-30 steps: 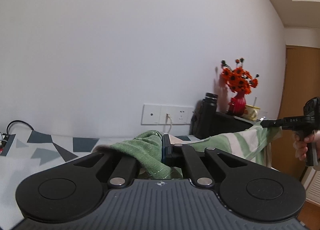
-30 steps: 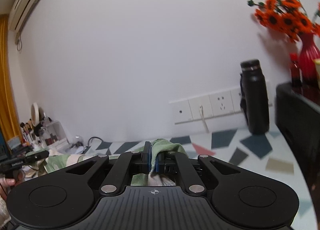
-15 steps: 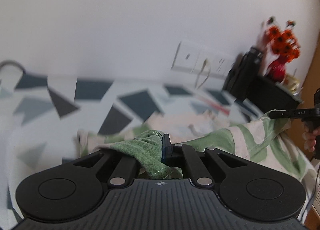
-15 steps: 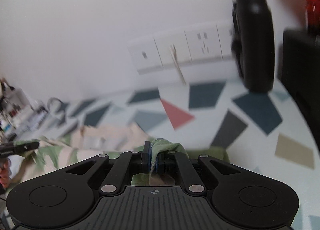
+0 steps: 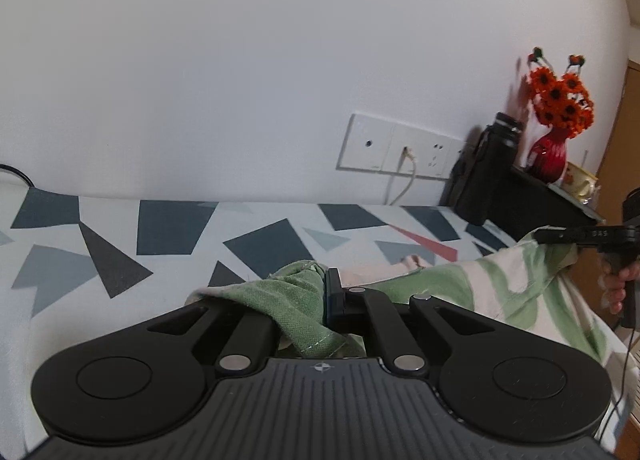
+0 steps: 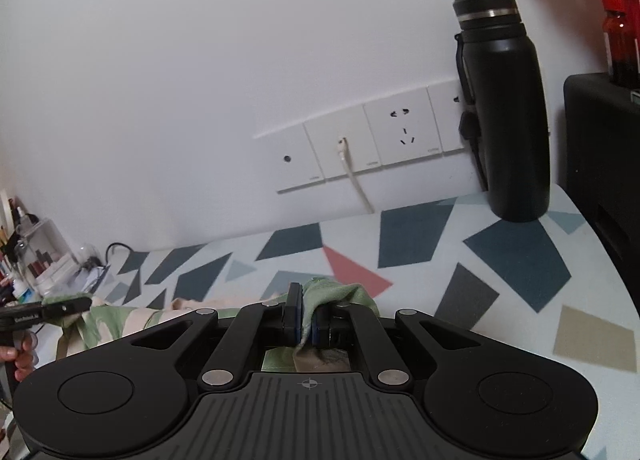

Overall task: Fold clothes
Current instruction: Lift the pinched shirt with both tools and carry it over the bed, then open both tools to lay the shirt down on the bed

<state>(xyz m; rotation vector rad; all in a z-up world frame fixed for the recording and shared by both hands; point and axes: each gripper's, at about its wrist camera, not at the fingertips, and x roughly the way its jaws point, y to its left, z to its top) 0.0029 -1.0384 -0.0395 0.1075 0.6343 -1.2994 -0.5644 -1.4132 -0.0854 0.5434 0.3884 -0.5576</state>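
Over geometric-print tablecloth (image 6: pixel 500 252), left claw (image 5: pixel 326 292) and right claw (image 6: pixel 306 314) each pinching woven green garment (image 5: pixel 288 300).

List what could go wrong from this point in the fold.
1. The black bottle stands upright on the table near the right gripper; a swing that way could topple it.
2. Each gripper pinches only a bunched edge of the green garment; the left gripper could lose its hold if the cloth is pulled taut.
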